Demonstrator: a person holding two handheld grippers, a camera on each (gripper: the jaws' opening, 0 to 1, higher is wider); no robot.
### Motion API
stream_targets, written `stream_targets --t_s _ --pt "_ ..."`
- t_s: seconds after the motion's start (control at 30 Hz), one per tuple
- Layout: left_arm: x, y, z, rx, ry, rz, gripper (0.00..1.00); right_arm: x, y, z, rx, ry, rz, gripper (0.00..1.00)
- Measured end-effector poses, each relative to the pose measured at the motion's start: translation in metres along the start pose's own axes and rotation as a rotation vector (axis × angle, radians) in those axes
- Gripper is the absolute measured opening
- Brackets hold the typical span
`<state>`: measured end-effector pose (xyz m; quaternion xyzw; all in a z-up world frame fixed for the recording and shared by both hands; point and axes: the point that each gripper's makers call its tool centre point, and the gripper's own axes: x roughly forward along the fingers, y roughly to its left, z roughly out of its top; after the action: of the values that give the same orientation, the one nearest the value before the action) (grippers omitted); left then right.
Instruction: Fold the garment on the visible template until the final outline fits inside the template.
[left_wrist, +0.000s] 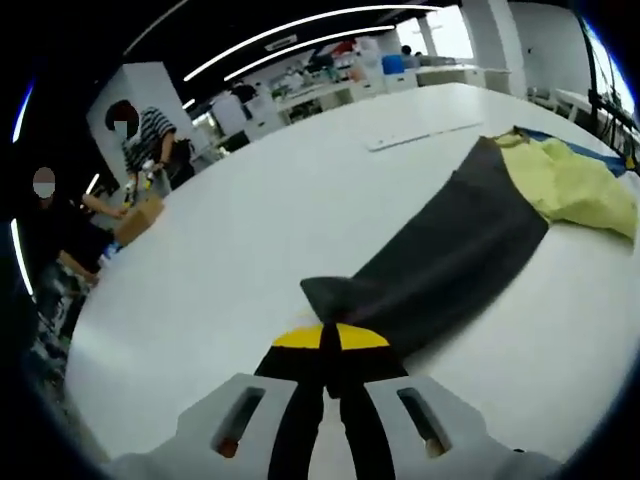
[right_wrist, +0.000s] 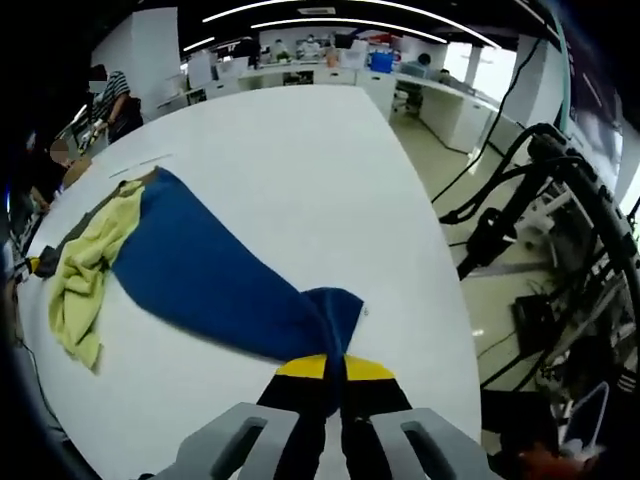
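One garment (right_wrist: 190, 275) stretched across white desk (right_wrist: 300, 160): blue cloth on one side, dark grey on other (left_wrist: 450, 255), yellow part (left_wrist: 575, 180) bunched mid-length. Left hand-held gripper (left_wrist: 330, 345) closed, pinching dark grey corner just above desk. Right hand-held gripper (right_wrist: 335, 375) closed on blue corner near desk edge. Thin pale strip (left_wrist: 425, 135) on desk beyond garment, apart from it. Two people (left_wrist: 145, 140) at far desk side beside cardboard box (left_wrist: 140, 215). Black cables and rig (right_wrist: 540, 190) past desk edge, over floor.
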<state>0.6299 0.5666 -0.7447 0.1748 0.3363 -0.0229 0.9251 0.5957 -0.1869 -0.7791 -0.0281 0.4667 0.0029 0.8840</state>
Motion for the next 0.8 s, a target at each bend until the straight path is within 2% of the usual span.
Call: stream_targets --t_s 0.07,0.2,0.3,0.4,0.5,0.67,0.8 --pt "-0.004 -0.003 0.0 -0.01 -0.015 -0.008 0.09 -0.004 0.009 -0.001 -0.016 0.0 0.019 0.05" --pt "-0.008 -0.016 0.007 -0.038 -0.066 -0.065 0.23 -0.013 0.027 0.003 -0.032 -0.034 0.066 0.31" --pt "-0.014 -0.029 0.015 -0.065 -0.112 -0.118 0.34 -0.019 0.037 0.007 -0.049 -0.058 0.096 0.44" --pt "-0.02 -0.036 0.017 -0.118 -0.118 -0.151 0.43 -0.026 0.05 0.01 -0.066 -0.078 0.138 0.56" --pt "-0.028 -0.046 0.023 -0.149 -0.151 -0.202 0.52 -0.033 0.07 0.012 -0.081 -0.105 0.206 0.67" --pt "-0.044 -0.063 0.032 -0.143 -0.198 -0.269 0.62 -0.044 0.1 0.011 -0.125 -0.114 0.3 0.81" --pt "-0.056 -0.082 0.038 -0.138 -0.223 -0.326 0.68 -0.051 0.124 0.005 -0.194 -0.104 0.369 0.84"
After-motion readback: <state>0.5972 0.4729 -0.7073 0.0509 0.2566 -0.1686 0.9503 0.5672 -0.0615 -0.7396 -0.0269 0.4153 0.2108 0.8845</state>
